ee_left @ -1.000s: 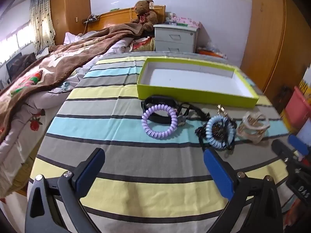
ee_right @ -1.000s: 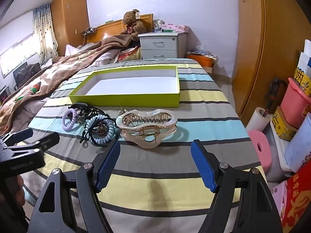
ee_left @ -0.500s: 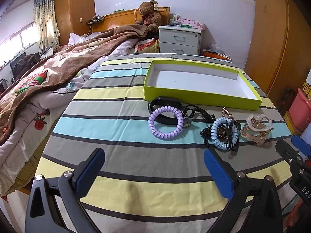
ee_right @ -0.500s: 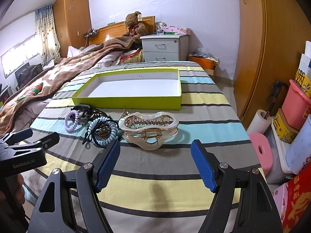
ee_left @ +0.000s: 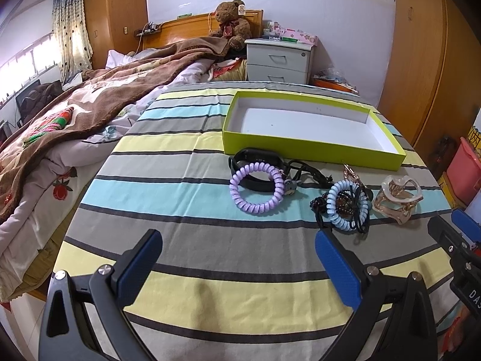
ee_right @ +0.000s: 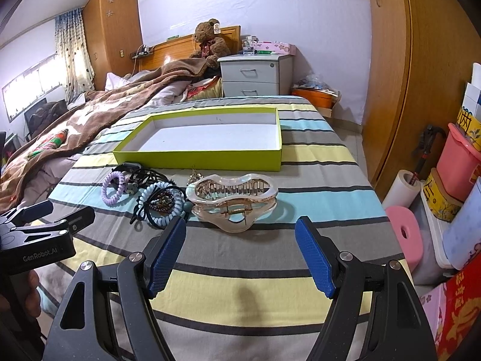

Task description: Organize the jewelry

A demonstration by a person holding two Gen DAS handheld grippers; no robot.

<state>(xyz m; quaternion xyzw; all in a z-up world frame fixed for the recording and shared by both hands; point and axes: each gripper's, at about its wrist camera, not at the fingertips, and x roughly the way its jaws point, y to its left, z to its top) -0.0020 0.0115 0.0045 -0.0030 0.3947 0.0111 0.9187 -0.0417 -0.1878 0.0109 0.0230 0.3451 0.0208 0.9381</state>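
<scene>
So far we have only pulled both grippers back a little: our left gripper (ee_left: 237,266) and right gripper (ee_right: 240,254) stay spread and empty, while the hair claw (ee_right: 231,200) and coil ties (ee_left: 257,188) lie before the empty green box (ee_right: 198,158).

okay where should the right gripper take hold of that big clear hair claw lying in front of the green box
Grip the hair claw across its narrow waist at the spring hinge, coming straight in from the near side with the right gripper. It lies flat and broadside, the hinge faces the gripper, and the open jaws already line up with it; its long toothed edges look too wide.
</scene>
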